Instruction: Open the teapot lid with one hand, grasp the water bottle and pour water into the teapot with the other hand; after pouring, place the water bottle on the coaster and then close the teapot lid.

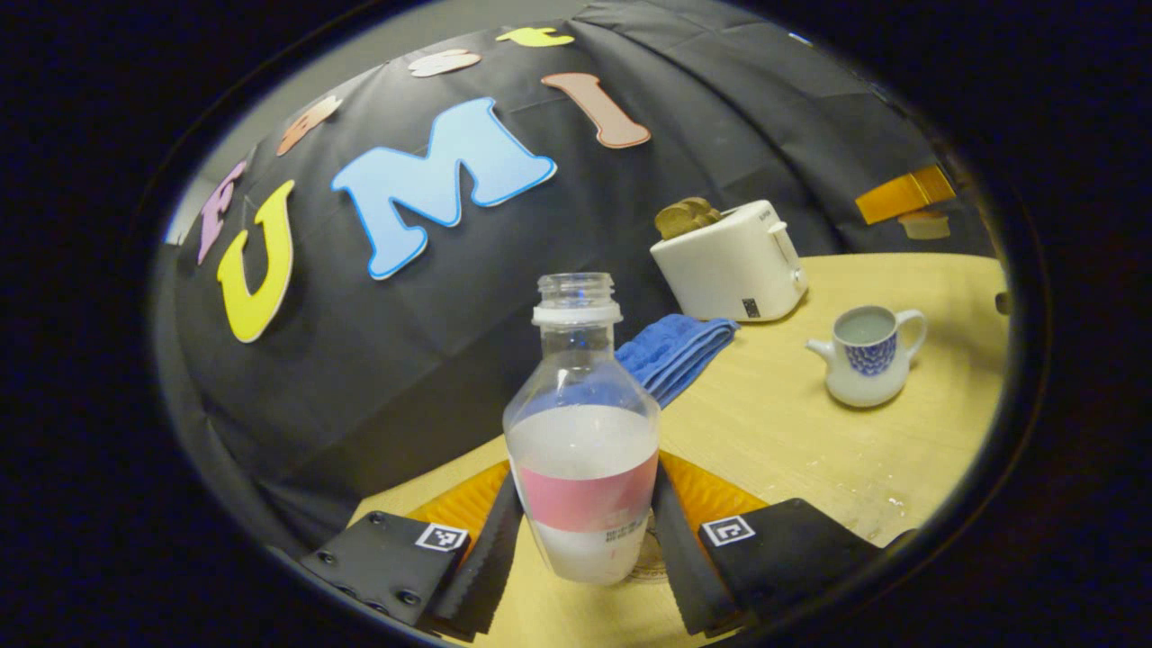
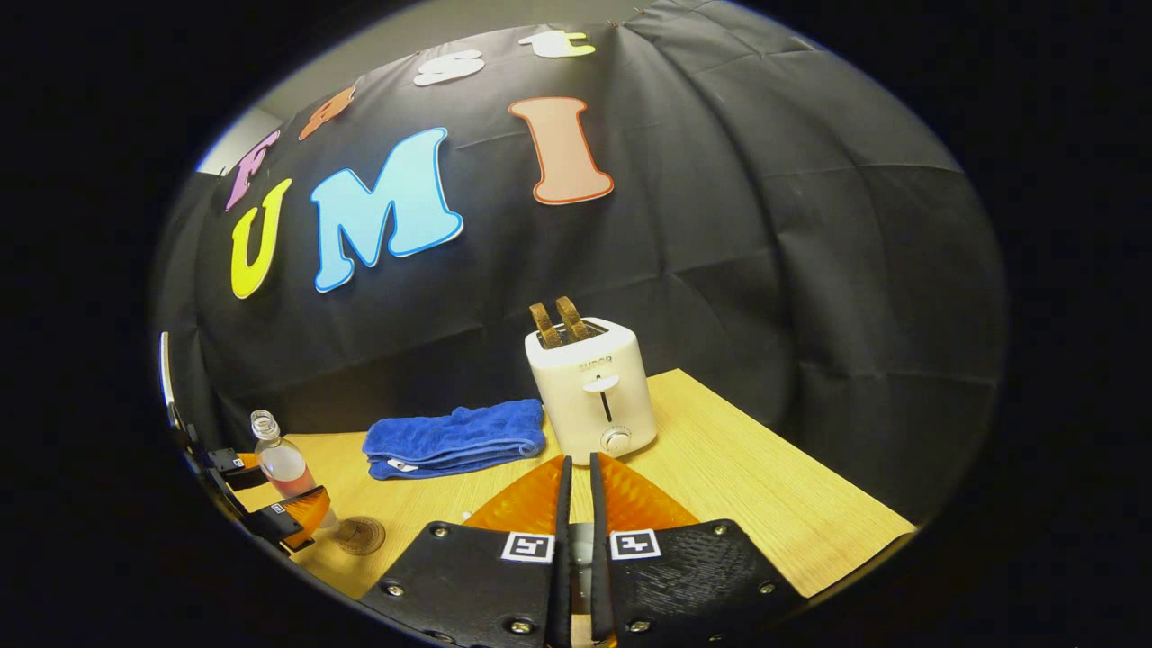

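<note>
Left gripper (image 1: 585,549): my fingers press the water bottle (image 1: 583,441) from both sides at its pink label; bottle upright, uncapped, partly filled with cloudy water
Bottle position: above the wooden table (image 1: 810,450); whether its base touches the table I cannot tell; in the right gripper view the coaster (image 2: 359,535) lies just beside it
Right gripper (image 2: 576,540): my fingers stand almost closed, a thin gap between them; something pale sits in that gap, what it is I cannot tell
Teapot (image 1: 866,355): on the table, well apart from the bottle; lid off, pale liquid inside
Toaster (image 2: 592,389): white, bread slices sticking up
Towel (image 2: 454,437): blue, folded, beside the toaster
</note>
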Demonstrator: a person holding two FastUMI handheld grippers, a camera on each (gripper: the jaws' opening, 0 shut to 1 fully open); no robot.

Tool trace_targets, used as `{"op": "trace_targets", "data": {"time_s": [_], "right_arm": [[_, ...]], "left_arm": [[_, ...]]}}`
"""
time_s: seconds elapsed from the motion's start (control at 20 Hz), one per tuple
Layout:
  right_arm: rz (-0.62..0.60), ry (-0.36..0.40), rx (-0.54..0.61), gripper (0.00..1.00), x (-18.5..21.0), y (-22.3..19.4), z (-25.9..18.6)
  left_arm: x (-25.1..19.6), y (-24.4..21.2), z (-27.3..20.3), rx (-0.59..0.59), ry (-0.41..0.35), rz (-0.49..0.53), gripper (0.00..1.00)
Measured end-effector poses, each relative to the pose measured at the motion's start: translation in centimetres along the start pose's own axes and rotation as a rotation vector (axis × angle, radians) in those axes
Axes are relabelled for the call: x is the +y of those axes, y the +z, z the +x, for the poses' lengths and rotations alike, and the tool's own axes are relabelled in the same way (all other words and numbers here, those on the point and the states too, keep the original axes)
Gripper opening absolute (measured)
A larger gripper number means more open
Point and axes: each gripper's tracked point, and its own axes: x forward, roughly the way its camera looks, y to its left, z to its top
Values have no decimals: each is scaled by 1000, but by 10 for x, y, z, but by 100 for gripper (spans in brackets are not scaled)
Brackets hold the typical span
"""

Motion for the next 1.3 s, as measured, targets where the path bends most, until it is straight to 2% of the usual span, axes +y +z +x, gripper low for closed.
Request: {"op": "trace_targets", "data": {"time_s": [0.25, 0.35, 0.45, 0.55, 0.85, 1.2, 1.3], "right_arm": [[0, 7, 7, 8, 3, -3, 1], [-7, 1, 11, 8, 2, -4, 3], [-10, 1, 10, 8, 3, -4, 2], [-14, -4, 11, 8, 2, -4, 3], [-22, -13, 19, 8, 1, -7, 4], [-30, -12, 25, 8, 3, -9, 6], [-33, -13, 28, 8, 3, -9, 7]], "left_arm": [[11, -6, 1, -47, -8, -275, 87], [15, -4, -5, -60, -15, -324, 86], [16, -10, -6, -38, -6, -331, 86], [20, -4, -4, -69, 7, -362, 86], [9, -1, 0, -96, -23, -427, 86], [7, -1, 0, -90, -32, -437, 88], [6, -2, 1, -86, -36, -432, 92]]}}
